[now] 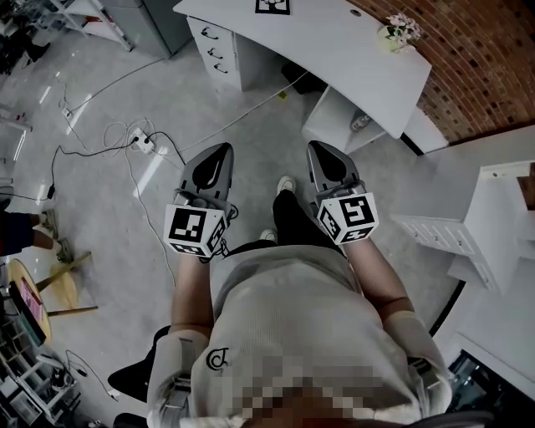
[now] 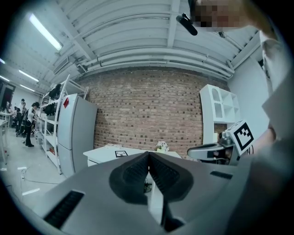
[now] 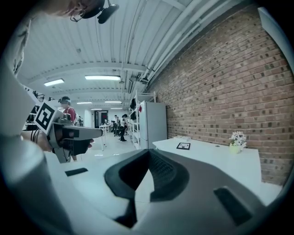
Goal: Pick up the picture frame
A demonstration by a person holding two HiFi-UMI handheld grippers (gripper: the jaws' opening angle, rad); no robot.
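**Both my jaws pressed together, the frame on the white desk ahead**

I hold 2 grippers in front of my body, side by side with a gap between them. Both point toward the desk. My left gripper (image 1: 223, 150) has its 2 jaws pressed together, tip against tip, and nothing is between them. In the left gripper view the ribbed pads meet in 1 thin line. My right gripper (image 1: 314, 147) is the same, with jaws together and nothing pinched. Each one carries its cube with square markers close to my hand.

The picture frame (image 1: 273, 6) lies flat on the white desk (image 1: 351, 50), at the top edge of the head view, where it is partly cut off. It is well apart from both grippers, with grey floor (image 1: 251, 125) between us. In the left gripper view the frame shows a little left of my closed tips. In the right gripper view it lies to the right of the tips, on the desk top.

A small pot of pale flowers (image 1: 396, 32) stands on the same desk, apart from the frame and nearer to the brick wall (image 1: 485, 58). Drawers (image 1: 219, 46) sit under the desk at its left end. A tall grey cabinet (image 2: 76, 133) stands left of the desk, and a white shelf unit (image 2: 219, 110) stands at its right. Cables (image 1: 117, 138) lie on the floor at my left.
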